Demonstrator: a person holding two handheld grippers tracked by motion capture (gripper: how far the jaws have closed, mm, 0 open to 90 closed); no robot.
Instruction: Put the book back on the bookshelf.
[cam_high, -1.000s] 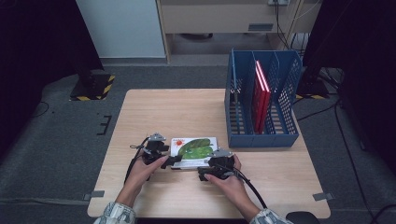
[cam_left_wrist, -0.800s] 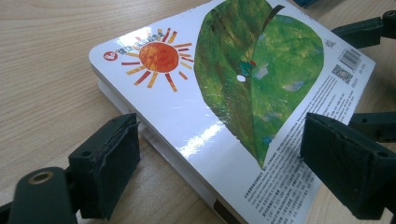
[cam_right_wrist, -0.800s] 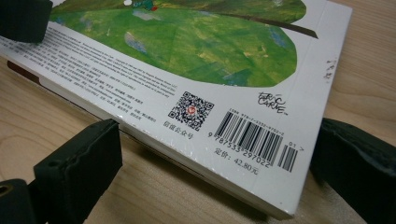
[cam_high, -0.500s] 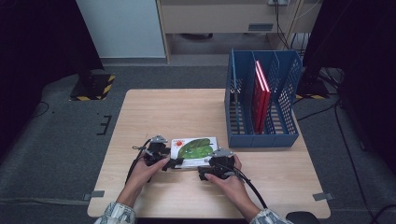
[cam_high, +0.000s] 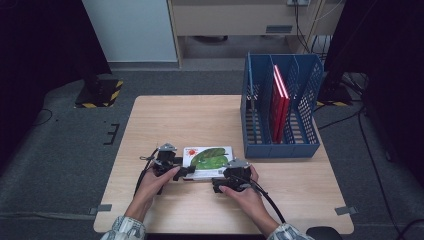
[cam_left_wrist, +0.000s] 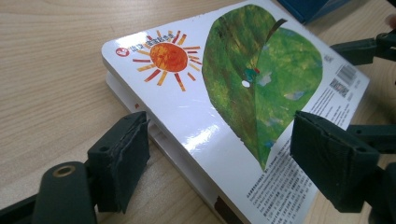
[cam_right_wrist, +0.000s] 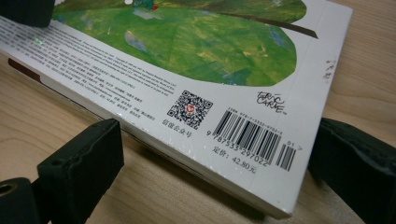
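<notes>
Picture book (cam_high: 208, 159) with a green leaf and an orange sun on its white cover, lying flat on the wooden table (cam_high: 200, 120), near the front edge and just left of the blue slotted file rack (cam_high: 260, 135) holding two red books (cam_high: 278, 102). Left gripper (cam_high: 186, 171) at the book's left near corner, held in the left hand (cam_high: 152, 182); right gripper (cam_high: 218, 184) at the book's front edge toward the right, held in the right hand (cam_high: 245, 192). From the left gripper view: book (cam_left_wrist: 233, 102) lying between the two black pads, jaws set fairly wide, having just been closing in a little, one pad (cam_left_wrist: 122, 161) low beside the spine edge on the table side, the other pad (cam_left_wrist: 334, 158) above the cover near the printed text; a visible gap on both sides, no pressing contact to be made out, so open around the corner rather than clamped. From the right gripper view: book (cam_right_wrist: 196, 60) corner with barcode and square code lying between the pads, one pad (cam_right_wrist: 84, 163) below the long edge on the table, the other pad (cam_right_wrist: 359, 163) beyond the short edge; jaws spread wide, straddling the corner, no squeeze on it visible. Far jaws of the right gripper (cam_left_wrist: 369, 46) also in sight at the book's far corner in the left gripper view.
</notes>
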